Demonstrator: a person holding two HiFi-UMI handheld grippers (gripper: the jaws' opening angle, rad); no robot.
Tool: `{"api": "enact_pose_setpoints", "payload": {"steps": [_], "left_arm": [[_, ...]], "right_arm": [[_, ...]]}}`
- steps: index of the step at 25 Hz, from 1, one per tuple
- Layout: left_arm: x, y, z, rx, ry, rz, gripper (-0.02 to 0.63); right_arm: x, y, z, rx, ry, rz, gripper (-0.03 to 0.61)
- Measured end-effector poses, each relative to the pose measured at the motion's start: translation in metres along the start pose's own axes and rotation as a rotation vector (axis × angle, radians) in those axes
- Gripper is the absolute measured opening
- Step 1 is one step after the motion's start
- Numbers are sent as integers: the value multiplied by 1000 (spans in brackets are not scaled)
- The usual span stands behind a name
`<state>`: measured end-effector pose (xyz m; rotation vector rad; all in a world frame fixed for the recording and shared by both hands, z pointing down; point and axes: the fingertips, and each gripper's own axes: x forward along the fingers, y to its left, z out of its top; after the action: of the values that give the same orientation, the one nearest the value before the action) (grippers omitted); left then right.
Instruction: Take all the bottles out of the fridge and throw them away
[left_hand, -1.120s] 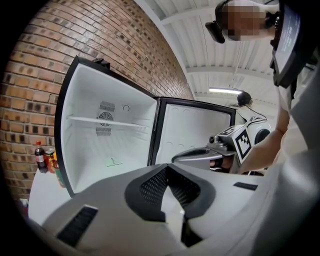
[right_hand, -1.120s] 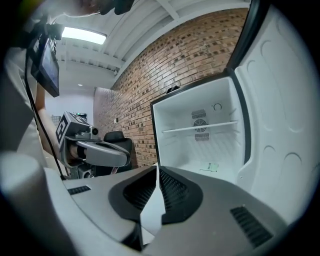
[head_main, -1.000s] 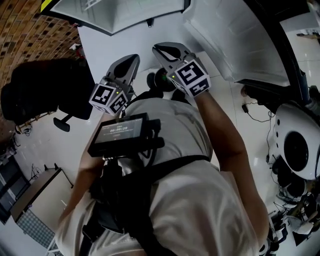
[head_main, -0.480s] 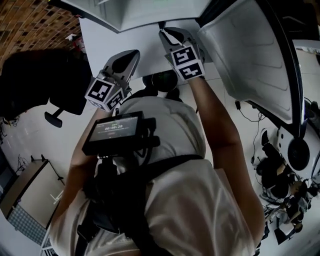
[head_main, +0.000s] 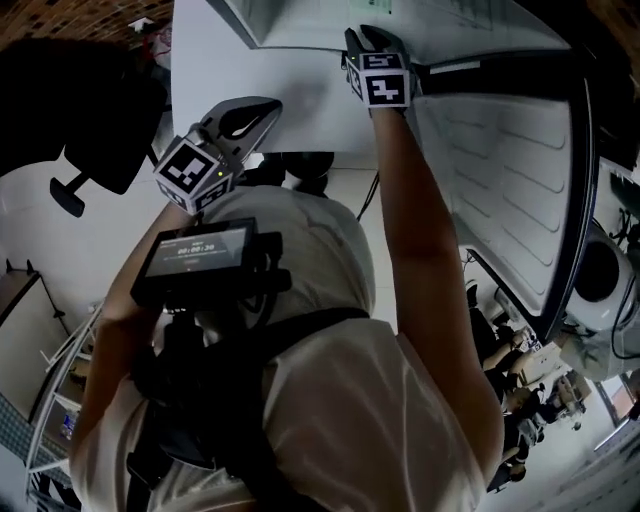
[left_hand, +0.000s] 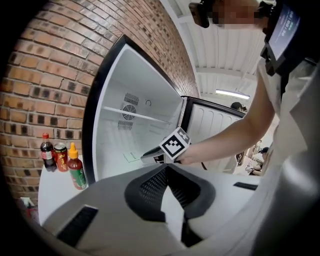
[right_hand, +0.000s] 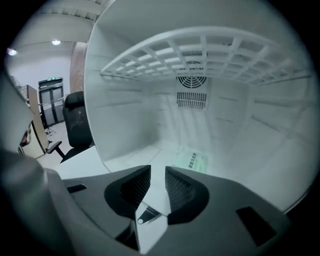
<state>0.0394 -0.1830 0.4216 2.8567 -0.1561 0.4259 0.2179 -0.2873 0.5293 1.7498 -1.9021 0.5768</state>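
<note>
The fridge (right_hand: 200, 85) stands open, and the part of its white inside that shows holds no bottle: only a wire shelf (right_hand: 200, 50) above and a green paper label (right_hand: 192, 162) on the floor. My right gripper (head_main: 368, 38) reaches into the opening; its jaws (right_hand: 157, 175) are opening with nothing between them. It also shows as the right gripper (left_hand: 146, 157) with its marker cube in front of the fridge. My left gripper (head_main: 262, 108) hangs back by the person's chest, its jaws (left_hand: 166, 169) shut on nothing. A dark cola bottle (left_hand: 46, 152), a red can (left_hand: 61, 156) and a green sauce bottle (left_hand: 76, 169) stand on a white counter left of the fridge.
The fridge door (head_main: 500, 170) is swung wide to the right, beside my right arm. A black office chair (head_main: 80, 120) stands at the left. A brick wall (left_hand: 50, 65) runs behind the fridge. Cables and equipment (head_main: 600, 290) lie on the floor at the far right.
My right gripper has moved forward from beside the left one into the fridge opening. The door now stands wider at the right. The left gripper has hardly moved.
</note>
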Motion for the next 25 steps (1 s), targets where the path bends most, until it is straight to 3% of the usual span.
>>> {"api": "enact_pose_setpoints", "payload": {"steps": [10,16,20,25], "left_arm": [[-18,29,-8,-17,36,14,3],[-21,37,-10,-17,50,27,2],[-22,35,-2,-52,65,33,2],[-21,38,-6,-41,53,30,3]], "right_arm": [[70,-43,18,72,92,-91,153],[85,-59,0,93,183,-154,153],[84,-62,-8,137,213,-135,155],[78,-64,-9,201,198,-107,84]]}}
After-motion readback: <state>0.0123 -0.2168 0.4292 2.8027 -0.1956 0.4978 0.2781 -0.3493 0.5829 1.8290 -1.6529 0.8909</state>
